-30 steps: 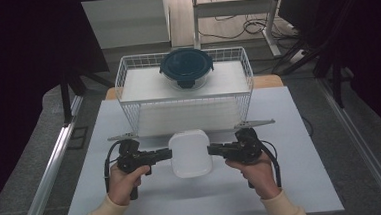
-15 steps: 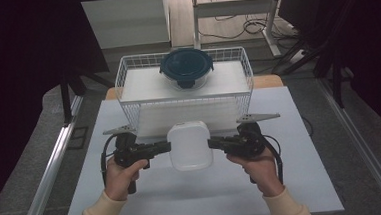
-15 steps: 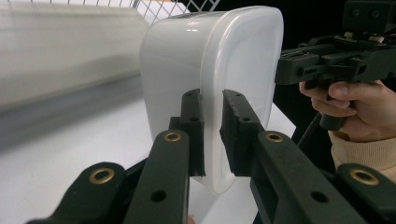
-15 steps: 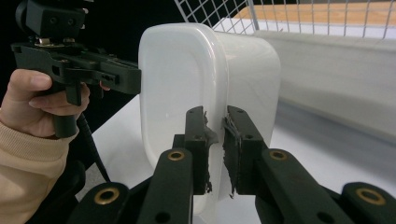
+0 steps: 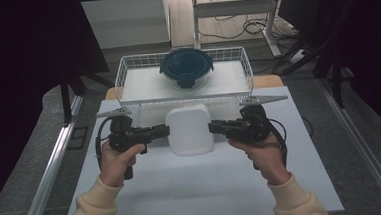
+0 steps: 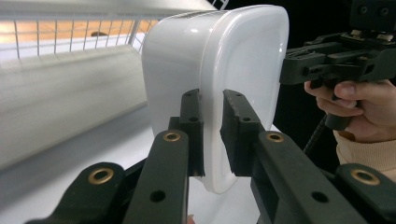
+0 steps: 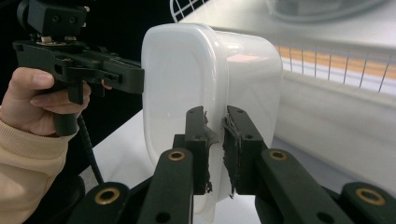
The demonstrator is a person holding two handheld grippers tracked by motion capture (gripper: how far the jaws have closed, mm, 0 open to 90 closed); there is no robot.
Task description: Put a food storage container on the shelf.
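A white lidded plastic container [image 5: 190, 130] hangs above the table between both grippers, just in front of the wire basket. My left gripper [image 5: 164, 131] is shut on the rim of its left side, and my right gripper [image 5: 214, 127] is shut on the rim of its right side. In the left gripper view the container [image 6: 219, 84] stands on edge with the jaws of the left gripper [image 6: 212, 135] pinching its lip. The right gripper view shows the container [image 7: 205, 88] the same way, its rim pinched by the right gripper [image 7: 215, 149].
A white wire basket [image 5: 127, 81] stands at the back of the white table [image 5: 183, 193]. Inside it sits a round glass bowl with a dark blue lid [image 5: 186, 66]. Metal rails run along both sides of the table.
Both grippers have lifted the white container and carried it away from the person, toward the front wall of the wire basket.
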